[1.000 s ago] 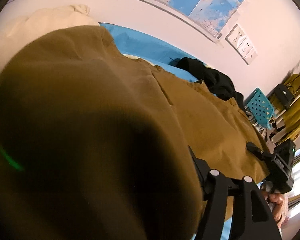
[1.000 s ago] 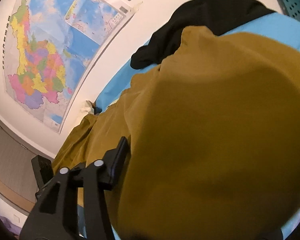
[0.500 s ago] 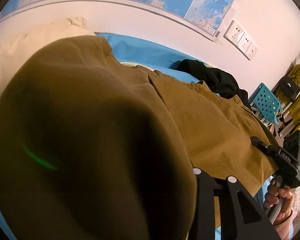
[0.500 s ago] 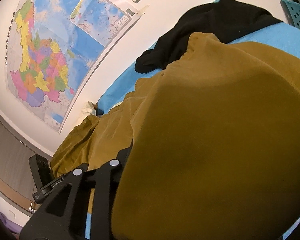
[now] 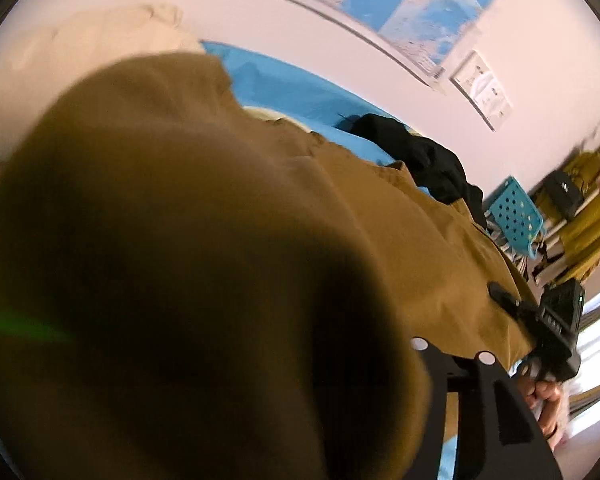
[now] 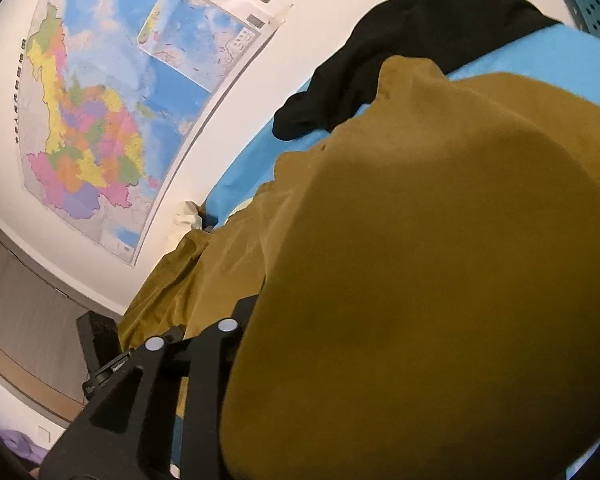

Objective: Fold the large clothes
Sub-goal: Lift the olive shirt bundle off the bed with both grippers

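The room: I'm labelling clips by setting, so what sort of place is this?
Probably a bedroom: a blue bed sheet with clothes on it, a wall map, and a rack of hanging clothes.

Hidden or unreadable items I noted:

- Mustard-brown garment (image 5: pixel 148 264): it draped over both lenses, blurred and dark up close, so its full outline ran past every edge.
- Left gripper (image 5: pixel 388 364): fingertips were buried under the cloth; I saw only one finger's frame. Jaws were opening; whether cloth was pinched, I could not tell.
- Right gripper (image 6: pixel 256 320): the same, tips covered, jaws opening.
- Black garment (image 6: pixel 400 56): partly overlapped by the brown cloth.
- Wall map (image 6: pixel 112 112): lettering was too small to read.
- Person's hand (image 5: pixel 546 400): cut off at the edge.
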Available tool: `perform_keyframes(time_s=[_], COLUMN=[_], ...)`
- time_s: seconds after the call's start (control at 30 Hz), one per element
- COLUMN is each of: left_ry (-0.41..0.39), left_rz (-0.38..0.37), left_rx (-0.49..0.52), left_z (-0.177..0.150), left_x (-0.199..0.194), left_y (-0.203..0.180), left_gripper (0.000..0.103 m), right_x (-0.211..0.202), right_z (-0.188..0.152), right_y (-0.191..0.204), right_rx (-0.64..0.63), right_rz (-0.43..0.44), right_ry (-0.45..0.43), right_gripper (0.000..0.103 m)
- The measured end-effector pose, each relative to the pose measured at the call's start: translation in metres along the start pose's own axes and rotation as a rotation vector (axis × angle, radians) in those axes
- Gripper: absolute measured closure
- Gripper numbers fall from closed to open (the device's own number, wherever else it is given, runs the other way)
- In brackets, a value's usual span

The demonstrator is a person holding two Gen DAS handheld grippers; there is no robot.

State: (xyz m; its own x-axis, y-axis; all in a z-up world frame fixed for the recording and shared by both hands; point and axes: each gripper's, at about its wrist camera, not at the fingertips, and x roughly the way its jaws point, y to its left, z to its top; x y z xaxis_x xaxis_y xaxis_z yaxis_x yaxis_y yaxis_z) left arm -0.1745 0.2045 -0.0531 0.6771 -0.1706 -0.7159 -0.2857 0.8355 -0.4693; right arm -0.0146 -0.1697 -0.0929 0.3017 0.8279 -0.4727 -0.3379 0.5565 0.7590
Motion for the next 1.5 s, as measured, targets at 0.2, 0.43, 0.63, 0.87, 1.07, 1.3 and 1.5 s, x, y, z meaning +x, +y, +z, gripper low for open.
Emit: perform_keyframes(time_s=[0.2,0.43,0.63,0.87,1.07,1.3,1.5], left_ry=[-0.014,-0.065,-0.118,-0.183,-0.233,-0.305,-0.353], left_rz=[0.029,0.055,0.043,0.044,0.051,0.086,0.116], left_rx=[0.047,0.126,0.180,0.228,0.248,0.258,0.258], left_z=[0.002,0.008,0.018,0.021,0.027,0.037,0.045], left_x=[0.003,-0.019,-0.044,-0.068,-0.084,-0.110,-0.125], left_y=[-0.006,-0.031,-0.045,-0.059,-0.066,-0.063,-0.054], left_gripper=[0.064,0.078,0.079,0.079,0.079,0.080,0.080], right_x=[0.006,-0.019,-0.037,-0.050,-0.053,-0.041,-0.026], right_z=[0.001,0.008,0.016,0.024,0.030,0.036,0.043], right_y=[0.003,0.041,0.073,0.098,0.119,0.145,0.166], right_rx=[-0.027,-0.161,-0.247,-0.311,-0.355,-0.399,-0.426], right_rz=[-0.016,-0.016,0.003,0.035,0.065,0.109,0.145], right_ry=[-0.003,-0.077,-0.118,-0.155,-0.175,-0.177,-0.172], right_gripper=[0.074,0.087,0.087,0.087,0.087,0.087,0.087])
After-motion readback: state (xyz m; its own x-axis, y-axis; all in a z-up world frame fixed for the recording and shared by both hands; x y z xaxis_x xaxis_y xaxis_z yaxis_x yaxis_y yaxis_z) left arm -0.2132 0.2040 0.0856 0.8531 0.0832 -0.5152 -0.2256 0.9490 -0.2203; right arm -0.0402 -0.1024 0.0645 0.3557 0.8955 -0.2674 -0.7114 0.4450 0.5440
